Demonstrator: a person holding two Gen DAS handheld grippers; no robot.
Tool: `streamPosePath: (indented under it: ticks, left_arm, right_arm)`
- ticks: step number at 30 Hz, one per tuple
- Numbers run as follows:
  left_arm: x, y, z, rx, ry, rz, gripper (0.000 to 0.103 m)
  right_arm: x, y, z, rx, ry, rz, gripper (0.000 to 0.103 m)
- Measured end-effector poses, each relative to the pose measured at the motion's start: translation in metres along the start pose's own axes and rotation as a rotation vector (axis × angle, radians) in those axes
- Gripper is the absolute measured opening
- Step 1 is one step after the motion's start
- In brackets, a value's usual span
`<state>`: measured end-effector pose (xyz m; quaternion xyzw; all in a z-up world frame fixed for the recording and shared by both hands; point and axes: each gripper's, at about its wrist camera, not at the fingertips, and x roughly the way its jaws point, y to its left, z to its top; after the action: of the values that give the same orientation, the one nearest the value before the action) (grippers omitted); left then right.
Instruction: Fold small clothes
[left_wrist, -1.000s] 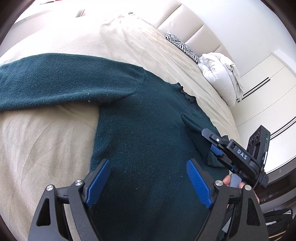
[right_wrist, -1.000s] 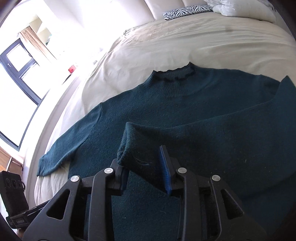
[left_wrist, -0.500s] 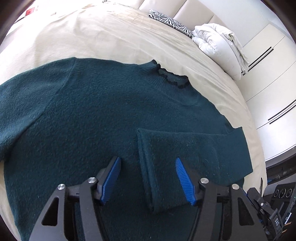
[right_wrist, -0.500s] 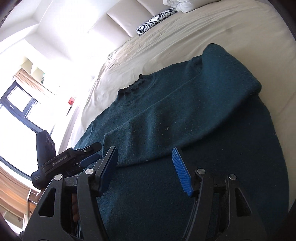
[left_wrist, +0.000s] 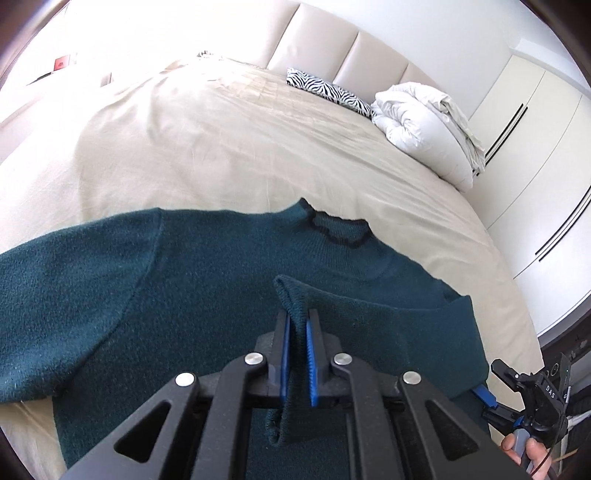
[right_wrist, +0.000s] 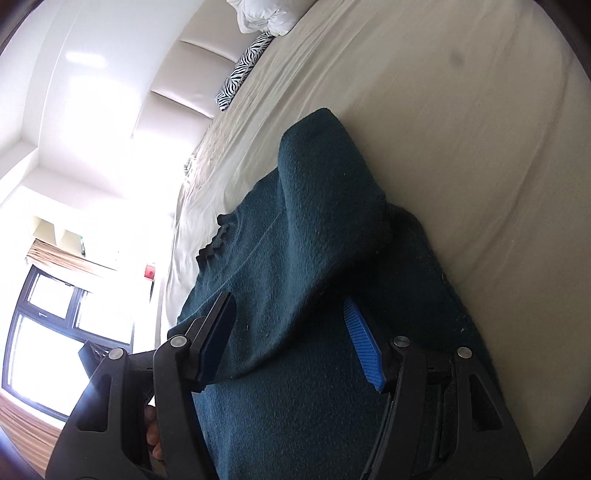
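A dark teal knit sweater (left_wrist: 207, 280) lies flat on a beige bed (left_wrist: 221, 147), collar (left_wrist: 340, 232) toward the headboard. Its right sleeve (left_wrist: 388, 325) is folded across the body. My left gripper (left_wrist: 297, 325) is shut on the cuff of that sleeve (left_wrist: 291, 299), which stands up between the blue pads. My right gripper (right_wrist: 291, 332) is open, low over the folded sleeve (right_wrist: 325, 206) near the sweater's right side; it also shows at the lower right of the left wrist view (left_wrist: 517, 391). The other sleeve (left_wrist: 55, 295) lies stretched out to the left.
A zebra-print pillow (left_wrist: 328, 94) and a bundled white duvet (left_wrist: 424, 125) lie by the padded headboard. White wardrobe doors (left_wrist: 535, 166) stand to the right of the bed. A window (right_wrist: 48, 332) is on the left side of the room.
My left gripper has closed on the folded sleeve's cuff and lifted it a little. My right gripper, open, has drawn back toward the sweater's right side and rolled sideways.
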<state>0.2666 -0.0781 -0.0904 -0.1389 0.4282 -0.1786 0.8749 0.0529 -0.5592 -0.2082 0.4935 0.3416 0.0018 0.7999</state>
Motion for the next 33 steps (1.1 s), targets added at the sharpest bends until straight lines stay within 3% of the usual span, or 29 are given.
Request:
streamPosePath:
  ticks: [6, 10, 15, 18, 23, 27, 33]
  left_arm:
    - [0.023, 0.03, -0.004, -0.024, 0.025, 0.058, 0.009]
    - [0.033, 0.038, -0.012, -0.001, 0.015, 0.056, 0.01]
    - [0.033, 0.039, -0.018, 0.007, 0.005, 0.056, 0.013]
    - [0.032, 0.041, -0.021, 0.002, 0.008, 0.046, 0.014]
    - [0.033, 0.047, -0.025, -0.016, 0.008, 0.02, 0.014]
    - [0.034, 0.049, -0.025, -0.024, 0.003, 0.007, 0.014]
    - [0.029, 0.043, -0.017, -0.003, 0.005, 0.017, 0.012]
  right_arm:
    - [0.02, -0.015, 0.03, 0.083, -0.034, 0.003, 0.057]
    - [0.011, -0.028, 0.04, 0.115, -0.081, 0.021, 0.054]
    - [0.008, -0.049, 0.042, 0.135, -0.07, 0.032, 0.034]
    - [-0.001, -0.047, 0.041, 0.135, -0.059, 0.002, 0.036]
    - [-0.037, -0.017, 0.039, 0.046, -0.089, -0.146, 0.039]
    - [-0.045, 0.012, 0.052, -0.053, -0.115, -0.108, 0.043]
    - [0.007, 0.032, 0.08, -0.085, -0.025, -0.071, 0.043]
